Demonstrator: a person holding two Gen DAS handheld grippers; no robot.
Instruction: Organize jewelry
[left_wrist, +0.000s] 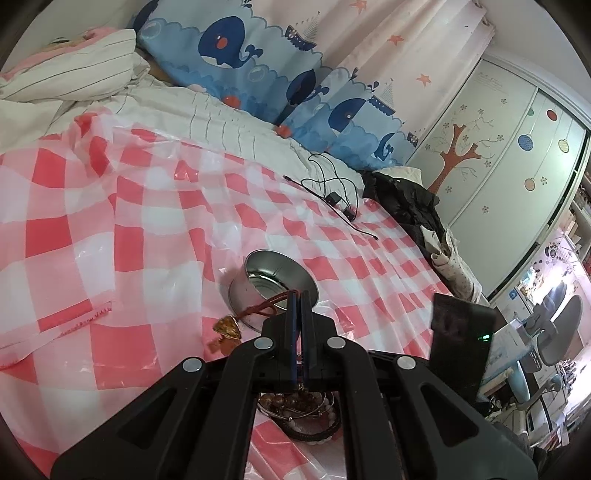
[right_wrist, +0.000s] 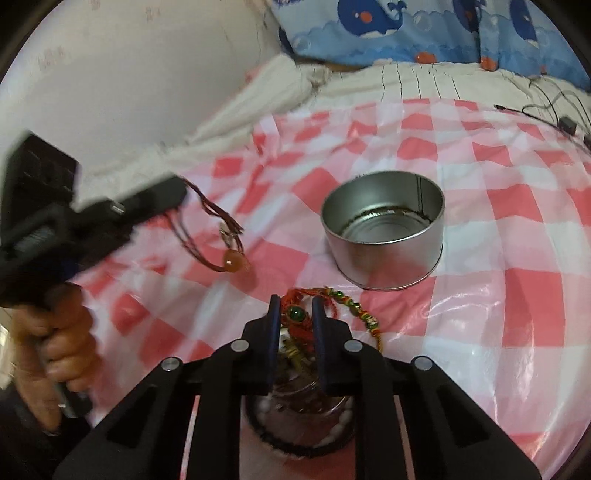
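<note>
Starting at our left gripper (left_wrist: 298, 295): jaws clenched tight on a red cord necklace (left_wrist: 264, 306), and its amber pendant (left_wrist: 227, 326) dangles off toward 8 o'clock, just above the bed. In the right wrist view the same left gripper (right_wrist: 177, 195) sits at 9 o'clock with the cord looping down to an orange bead (right_wrist: 231, 258), and the hand (right_wrist: 55, 343) gripping its handle shows below it.

Our right gripper (right_wrist: 296, 301) has a red woven bracelet (right_wrist: 295, 317) with a green bead between its fingers; the pads look pressed on it, so we'd call it grasped. The bracelet's beaded tail (right_wrist: 364, 319) trails off toward 4 o'clock onto the checkered cloth (right_wrist: 498, 277).

Just past both grippers stands the open metal tin (right_wrist: 384, 236), at 1 o'clock from the right gripper, nothing visible inside. Below the right gripper sits a heap of bracelets (right_wrist: 299, 417). A black cable (left_wrist: 332, 192) lies far off at 1 o'clock.
</note>
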